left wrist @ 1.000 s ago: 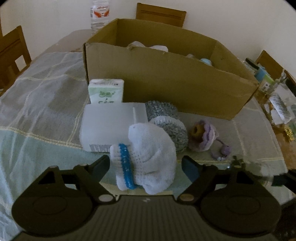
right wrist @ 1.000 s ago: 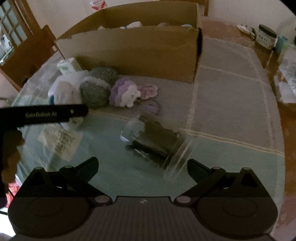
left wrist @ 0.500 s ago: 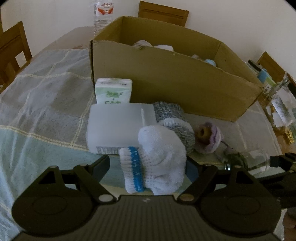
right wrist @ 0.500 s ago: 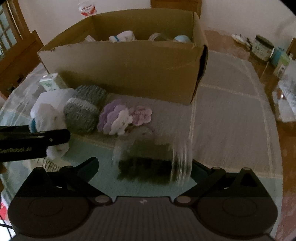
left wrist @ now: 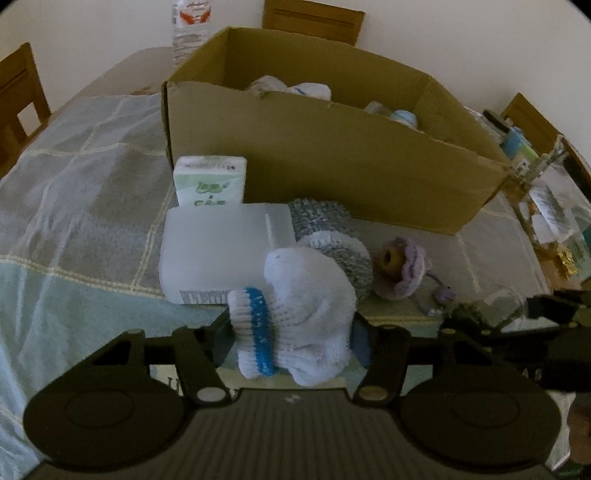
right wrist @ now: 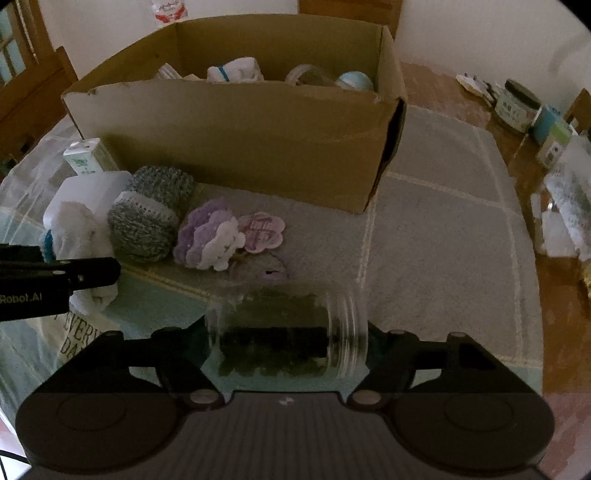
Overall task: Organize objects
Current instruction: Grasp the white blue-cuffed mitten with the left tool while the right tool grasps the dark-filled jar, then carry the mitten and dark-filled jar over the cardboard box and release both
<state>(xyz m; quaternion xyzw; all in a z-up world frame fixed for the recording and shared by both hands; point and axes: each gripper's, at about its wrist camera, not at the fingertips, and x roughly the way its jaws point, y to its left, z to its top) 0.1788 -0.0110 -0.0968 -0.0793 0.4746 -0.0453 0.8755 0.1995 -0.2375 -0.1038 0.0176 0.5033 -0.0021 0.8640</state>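
Sock [left wrist: 306, 310] before plastic container [left wrist: 218, 251], tissue pack [left wrist: 210, 181] behind, box [left wrist: 332, 158] beyond

I count one open cardboard box [left wrist: 332, 155] at the far side of the table. On the cloth in front of it I see one tissue pack [left wrist: 210, 181], one translucent plastic container [left wrist: 218, 247], one white knitted sock with a blue band [left wrist: 299, 314], one grey knitted roll [right wrist: 147, 221], one purple crocheted piece [right wrist: 210, 240] and one clear glass jar [right wrist: 288, 332]. I count three wooden chairs [left wrist: 314, 16]. One water bottle [left wrist: 190, 22] stands behind the box.
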